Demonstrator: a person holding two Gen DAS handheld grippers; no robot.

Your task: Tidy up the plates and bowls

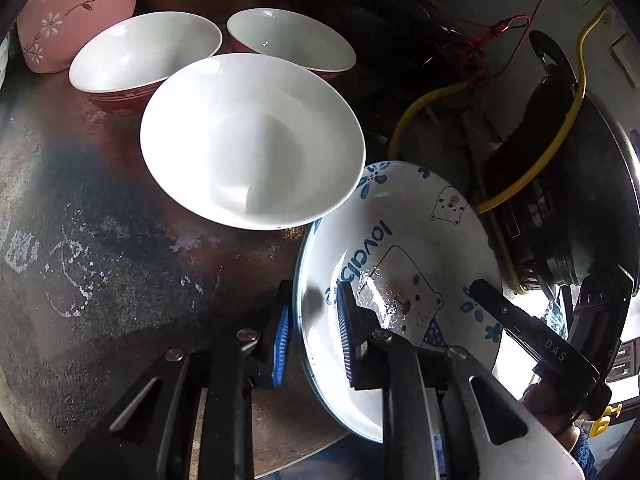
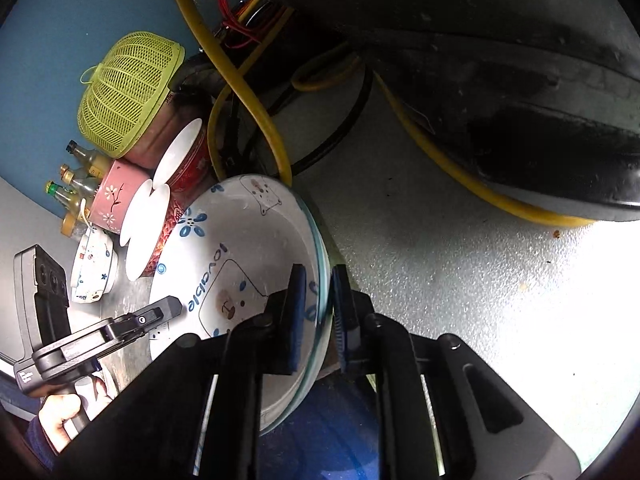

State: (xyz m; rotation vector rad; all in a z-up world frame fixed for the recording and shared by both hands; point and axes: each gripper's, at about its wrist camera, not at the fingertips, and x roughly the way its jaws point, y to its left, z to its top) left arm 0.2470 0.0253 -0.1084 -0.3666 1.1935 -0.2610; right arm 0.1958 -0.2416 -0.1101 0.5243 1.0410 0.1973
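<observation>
A white plate with blue flowers and a bear print (image 1: 404, 248) sits at the edge of a dark round table (image 1: 100, 240). My left gripper (image 1: 312, 332) straddles the plate's left rim, jaws closed on it. My right gripper (image 2: 318, 304) straddles the plate's (image 2: 240, 248) right rim, jaws closed on it. A large white bowl (image 1: 252, 140) touches the plate's far rim. Two white bowls with red outsides (image 1: 144, 52) (image 1: 292, 40) and a pink flowered bowl (image 1: 76, 12) stand behind it.
A yellow hose (image 1: 532, 172) and red wires (image 1: 500, 28) lie right of the table. A green mesh cover (image 2: 128, 96), several bottles (image 2: 76, 184) and a small patterned dish (image 2: 94, 264) stand beyond the bowls. A dark wok-like object (image 2: 520, 120) hangs over the grey floor.
</observation>
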